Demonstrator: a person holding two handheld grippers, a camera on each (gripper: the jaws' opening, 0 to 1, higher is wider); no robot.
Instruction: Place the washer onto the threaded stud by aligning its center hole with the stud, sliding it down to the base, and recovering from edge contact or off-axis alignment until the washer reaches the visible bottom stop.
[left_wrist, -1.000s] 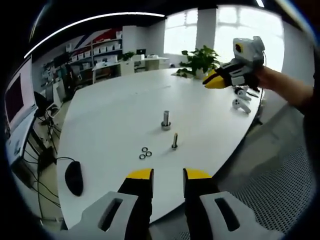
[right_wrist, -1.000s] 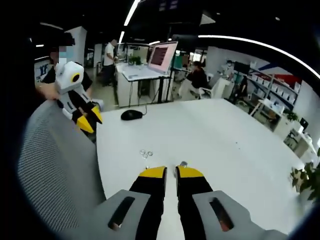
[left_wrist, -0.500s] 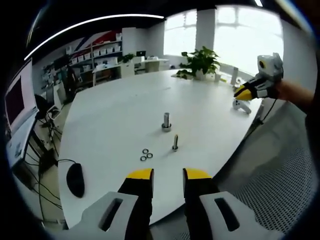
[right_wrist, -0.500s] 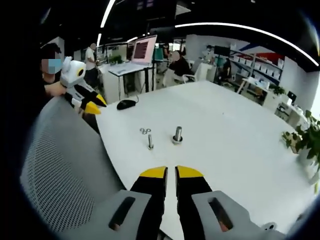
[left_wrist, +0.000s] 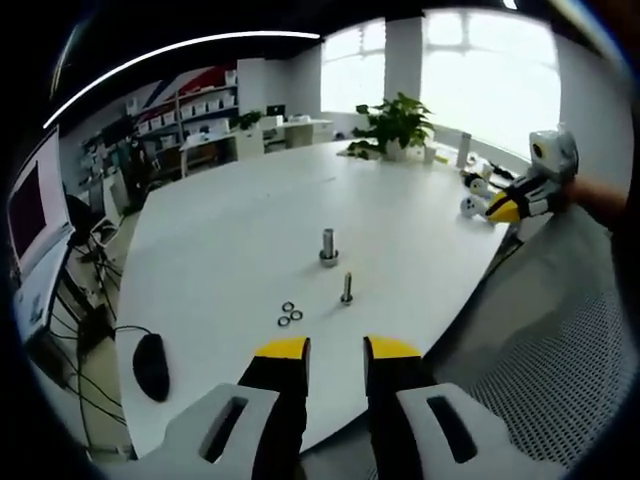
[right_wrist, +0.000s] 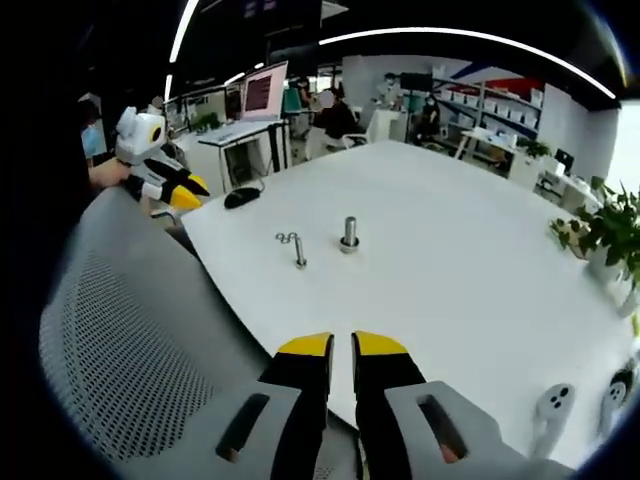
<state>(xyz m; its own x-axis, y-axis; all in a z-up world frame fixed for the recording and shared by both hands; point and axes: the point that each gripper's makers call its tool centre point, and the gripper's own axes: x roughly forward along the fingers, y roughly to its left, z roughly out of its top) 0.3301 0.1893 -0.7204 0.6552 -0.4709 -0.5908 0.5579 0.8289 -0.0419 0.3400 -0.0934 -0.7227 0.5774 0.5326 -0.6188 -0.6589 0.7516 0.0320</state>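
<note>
A tall threaded stud (left_wrist: 328, 246) stands upright on a round base near the middle of the white table (left_wrist: 230, 230). A smaller bolt (left_wrist: 347, 289) stands just in front of it, and several small washers (left_wrist: 290, 315) lie flat to its left. My left gripper (left_wrist: 337, 350) hovers over the near table edge, open and holding nothing. My right gripper (left_wrist: 507, 208) is far off at the right table edge. In the right gripper view, the stud (right_wrist: 349, 235), bolt (right_wrist: 299, 252) and washers (right_wrist: 286, 238) sit well ahead of my right gripper (right_wrist: 342, 346), whose jaws are shut and hold nothing. My left gripper (right_wrist: 180, 194) is far left.
A black mouse (left_wrist: 150, 365) with its cable lies near the left table edge. A potted plant (left_wrist: 395, 120) and white hand controllers (right_wrist: 553, 404) sit at the far side. A grey mesh chair back (right_wrist: 130, 340) stands between my grippers and the table. People sit at desks behind.
The right gripper has dropped lower and further right in the left gripper view. The right gripper view has swung back, showing more of the table. Stud, bolt and washers stay put.
</note>
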